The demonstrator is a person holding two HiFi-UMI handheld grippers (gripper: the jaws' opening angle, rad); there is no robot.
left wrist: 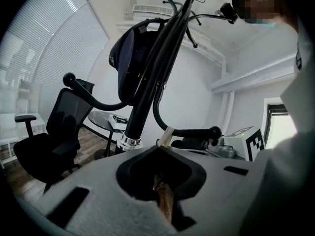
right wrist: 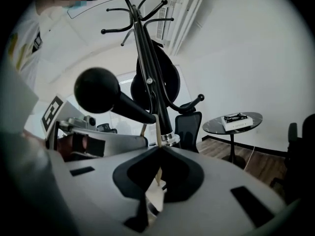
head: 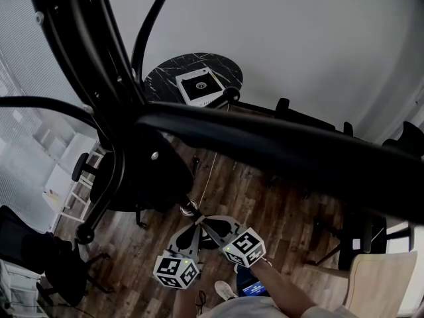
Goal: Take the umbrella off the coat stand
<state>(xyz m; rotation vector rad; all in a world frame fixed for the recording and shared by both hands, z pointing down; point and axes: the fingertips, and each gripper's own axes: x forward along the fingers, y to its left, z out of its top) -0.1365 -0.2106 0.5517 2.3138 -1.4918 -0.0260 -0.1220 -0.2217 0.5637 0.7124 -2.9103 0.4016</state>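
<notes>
Left claw (left wrist: 159,151) and right claw (right wrist: 158,150) clamp umbrella (left wrist: 140,107) handle.

The brown wooden plank floor (head: 278,204) carries a round black marble table (head: 162,78), and a flat white box (head: 201,87) lies on that table.

Furled black umbrella (left wrist: 140,112) hangs tip-down against the black coat stand (left wrist: 98,103), chrome ring near tip

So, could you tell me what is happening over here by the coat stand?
A person holds a gripper in each hand. The left gripper and the right gripper are both shut on the wooden handle at the bottom of the black umbrella, which hangs against the coat stand. It is not off yet.
</notes>
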